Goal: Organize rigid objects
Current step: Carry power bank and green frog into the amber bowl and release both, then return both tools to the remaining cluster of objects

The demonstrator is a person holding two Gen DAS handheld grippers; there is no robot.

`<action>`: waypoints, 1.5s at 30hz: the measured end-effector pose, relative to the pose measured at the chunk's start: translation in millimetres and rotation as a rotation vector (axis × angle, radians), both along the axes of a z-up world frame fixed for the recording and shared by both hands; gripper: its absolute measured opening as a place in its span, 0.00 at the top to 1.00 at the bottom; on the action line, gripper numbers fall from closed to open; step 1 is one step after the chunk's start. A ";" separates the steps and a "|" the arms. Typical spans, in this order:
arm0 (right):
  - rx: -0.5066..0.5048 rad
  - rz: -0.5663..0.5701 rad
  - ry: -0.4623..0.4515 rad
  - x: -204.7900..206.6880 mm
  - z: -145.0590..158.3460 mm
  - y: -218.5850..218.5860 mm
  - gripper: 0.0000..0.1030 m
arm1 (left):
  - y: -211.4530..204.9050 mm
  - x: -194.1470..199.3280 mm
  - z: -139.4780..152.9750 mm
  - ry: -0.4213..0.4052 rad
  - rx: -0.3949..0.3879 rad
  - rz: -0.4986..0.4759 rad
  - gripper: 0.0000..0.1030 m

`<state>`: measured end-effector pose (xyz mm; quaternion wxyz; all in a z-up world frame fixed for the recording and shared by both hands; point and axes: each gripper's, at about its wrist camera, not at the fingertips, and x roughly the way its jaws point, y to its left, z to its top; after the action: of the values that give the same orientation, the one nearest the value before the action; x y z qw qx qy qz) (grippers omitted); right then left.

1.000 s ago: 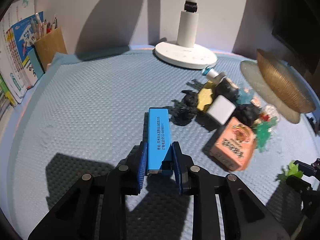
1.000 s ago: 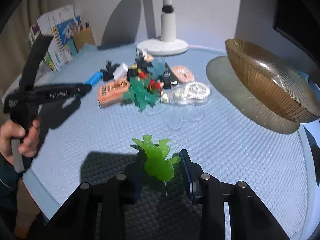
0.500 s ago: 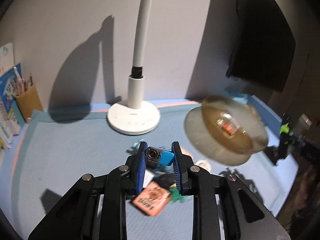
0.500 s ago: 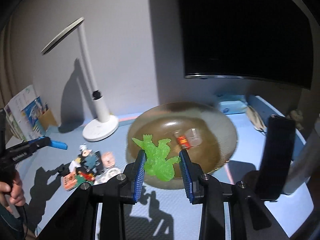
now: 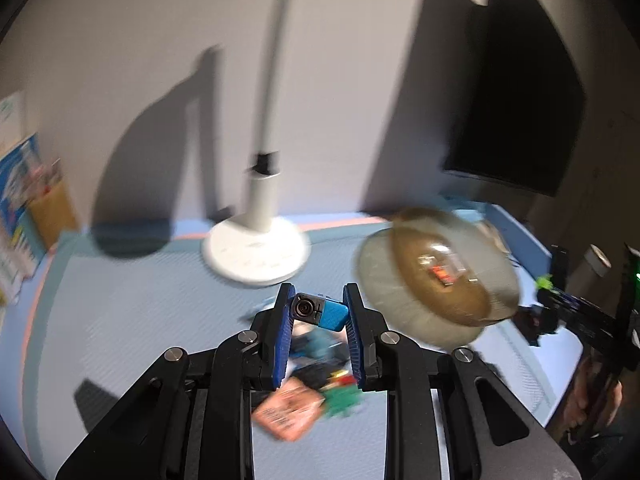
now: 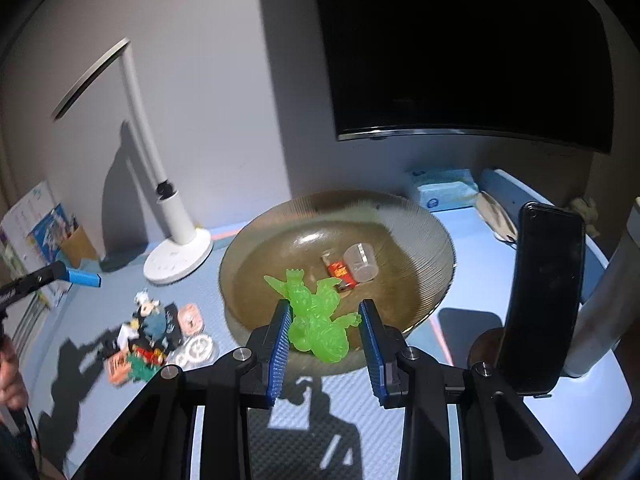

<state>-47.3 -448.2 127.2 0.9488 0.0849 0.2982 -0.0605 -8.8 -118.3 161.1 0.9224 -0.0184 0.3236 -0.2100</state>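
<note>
**A:** How far along is the tidying, would you say?

**B:** Partly done, by my reading. The brown bowl (image 6: 424, 240) already has a small clear cup (image 6: 361, 267) and a red-and-orange piece (image 6: 340, 272) lying in it. Two more things are in the air, and a heap is left on the mat.

**A:** Which two?

**B:** The right gripper (image 6: 324, 334) is clenched on a green toy figure (image 6: 318, 320), which hangs in front of the bowl's near rim, over the bowl's near side. The left gripper (image 5: 318, 314) is clamped on a blue lighter (image 5: 320, 312), metal end facing the camera, held up left of the bowl.

**A:** So neither is dropped yet?

**B:** No, both sets of jaws grip their loads. I'd judge the figure is closest to release, since it lines up with the bowl already. The lighter looks a bit farther off.

**A:** And the heap?

**B:** Left of the bowl, near the lamp base (image 6: 178, 258), sits a pile of small things (image 6: 154, 336): an orange packet, white gear wheels, a dark toy figure, green and red bits. I can't count them exactly; that side is blurred.

**A:** So several more trips.

**B:** Likely, if everything in the pile belongs in the bowl. The black phone (image 6: 544, 300) stands upright right of the bowl.
</note>
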 end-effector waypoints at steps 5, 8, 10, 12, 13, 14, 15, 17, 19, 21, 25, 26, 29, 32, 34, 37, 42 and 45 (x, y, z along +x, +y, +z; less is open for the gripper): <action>0.047 -0.087 0.092 23.5 -7.0 -21.0 0.68 | -84.7 16.4 3.6 0.019 -0.048 -0.186 0.79; 0.082 -0.084 0.151 36.6 -17.0 -32.8 0.68 | -123.7 35.2 -11.0 0.082 -0.086 -0.238 0.79; 0.095 -0.071 0.170 40.6 -21.3 -36.9 0.68 | -140.7 42.9 -22.7 0.108 -0.080 -0.249 0.79; 0.087 -0.058 0.192 44.5 -25.3 -36.9 0.68 | -155.2 47.0 -36.2 0.137 -0.063 -0.256 0.79; 0.081 -0.053 0.199 46.0 -27.0 -36.0 0.68 | -159.9 47.4 -41.1 0.148 -0.061 -0.260 0.79; 0.074 -0.047 0.206 47.6 -28.6 -34.9 0.68 | -163.9 47.4 -47.5 0.162 -0.060 -0.265 0.79; 0.070 -0.043 0.211 48.7 -29.5 -33.4 0.68 | -166.3 47.0 -49.9 0.169 -0.057 -0.266 0.79; 0.066 -0.037 0.223 51.8 -32.1 -31.7 0.68 | -168.7 47.1 -54.5 0.182 -0.056 -0.262 0.79; 0.073 -0.033 0.241 55.5 -34.5 -31.6 0.67 | -168.0 48.9 -56.6 0.192 -0.067 -0.254 0.78; 0.086 -0.042 0.247 56.7 -34.5 -34.8 0.51 | -160.3 49.8 -53.0 0.214 -0.095 -0.246 0.60; 0.104 -0.110 0.142 33.3 -15.3 -45.9 0.41 | -112.9 41.4 -27.5 0.129 -0.127 -0.173 0.32; 0.115 -0.111 0.115 26.5 -9.6 -47.2 0.41 | -98.2 37.5 -20.6 0.095 -0.126 -0.142 0.28; 0.137 -0.082 0.063 14.2 2.4 -39.9 0.39 | -45.4 23.2 -4.1 0.026 -0.145 -0.056 0.28; 0.138 -0.012 0.046 12.2 7.6 -14.0 0.39 | 6.2 6.8 -1.7 0.007 -0.126 0.048 0.28; 0.139 0.051 0.045 13.8 8.0 10.6 0.39 | 30.4 -0.6 -5.8 0.007 -0.100 0.108 0.28; 0.165 0.142 0.064 20.6 -1.9 48.5 0.24 | 77.9 -10.8 -30.2 0.060 -0.094 0.208 0.28; 0.208 0.239 0.112 34.9 -43.9 101.0 0.21 | 125.6 -13.1 -79.3 0.153 -0.049 0.317 0.28; 0.166 0.243 0.136 40.4 -70.3 118.6 0.21 | 131.0 -11.9 -104.0 0.191 0.006 0.327 0.28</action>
<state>-7.0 -329.6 56.9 0.9165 0.1218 0.3737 0.0740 -20.6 12.8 57.1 0.9094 -0.0877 0.4030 -0.0535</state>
